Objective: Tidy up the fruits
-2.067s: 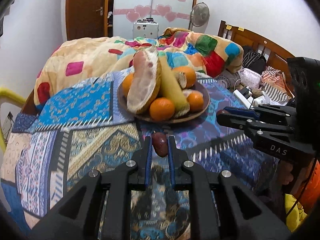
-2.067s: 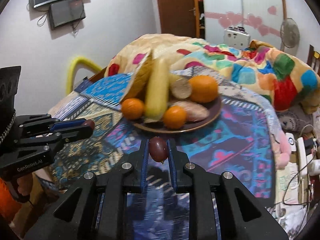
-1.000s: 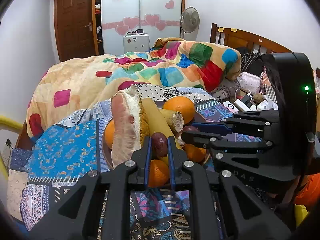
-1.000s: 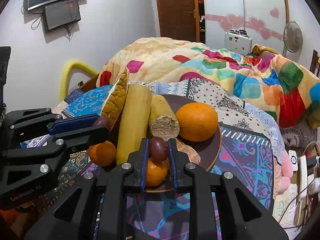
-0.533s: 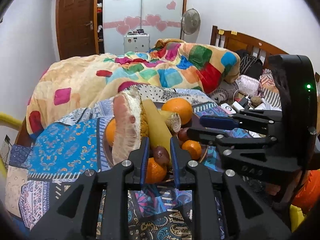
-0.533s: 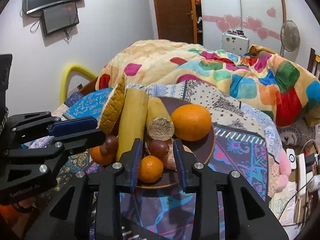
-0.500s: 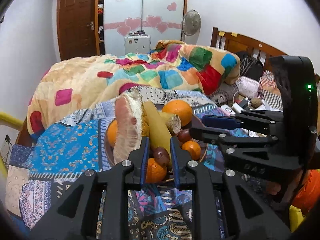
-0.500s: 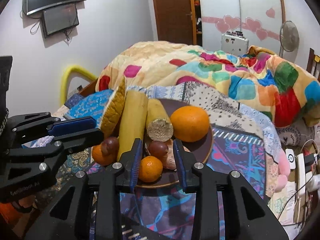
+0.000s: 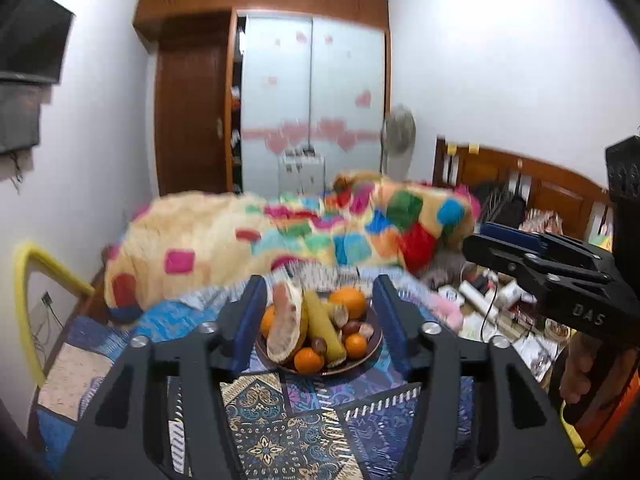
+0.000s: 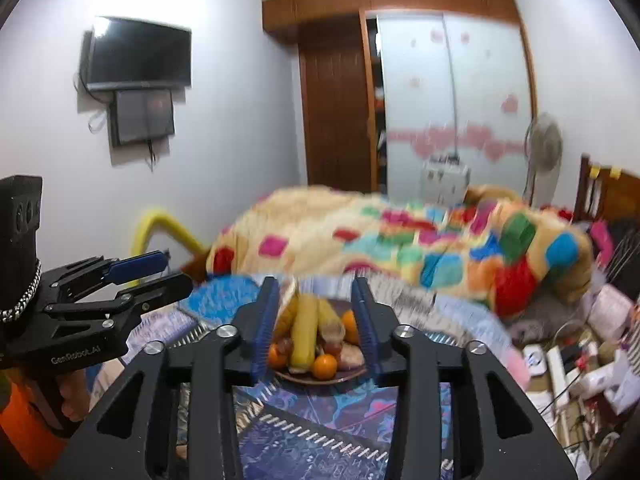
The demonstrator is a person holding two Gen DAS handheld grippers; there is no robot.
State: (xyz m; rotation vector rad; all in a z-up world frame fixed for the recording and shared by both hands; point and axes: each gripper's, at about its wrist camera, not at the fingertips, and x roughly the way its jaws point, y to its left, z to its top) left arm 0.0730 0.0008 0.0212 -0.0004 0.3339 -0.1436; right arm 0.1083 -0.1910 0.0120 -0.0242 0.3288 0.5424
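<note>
My left gripper [image 9: 318, 312] is spread wide with nothing between its blue-padded fingers [image 9: 250, 316], and my right gripper [image 10: 316, 320] is released the same way, holding nothing. Both hang above the patterned blue cloth [image 9: 304, 432], back from the plate [image 9: 362, 362], which sits low in the centre of each frame, seen through the gap between the fingers.

On the plate I count four oranges in the left view: one large at the back [image 9: 348, 302], one at the left edge [image 9: 267, 320], two small ones in front [image 9: 308, 361]. There are two dark brown round fruits [image 9: 319, 345], one long yellow piece [image 9: 323, 330] standing tilted, one pale wedge [image 9: 285, 328] leaning beside it, and one cut tan stub [image 9: 340, 314]. Motion blur keeps me from telling whether more lies underneath.

Behind the plate, a patchwork quilt [image 9: 280, 240] fills mid-frame. A fan [image 9: 398, 138] stands against the far wall, upper right of centre. In the right view a television [image 10: 138, 56] hangs upper left.
</note>
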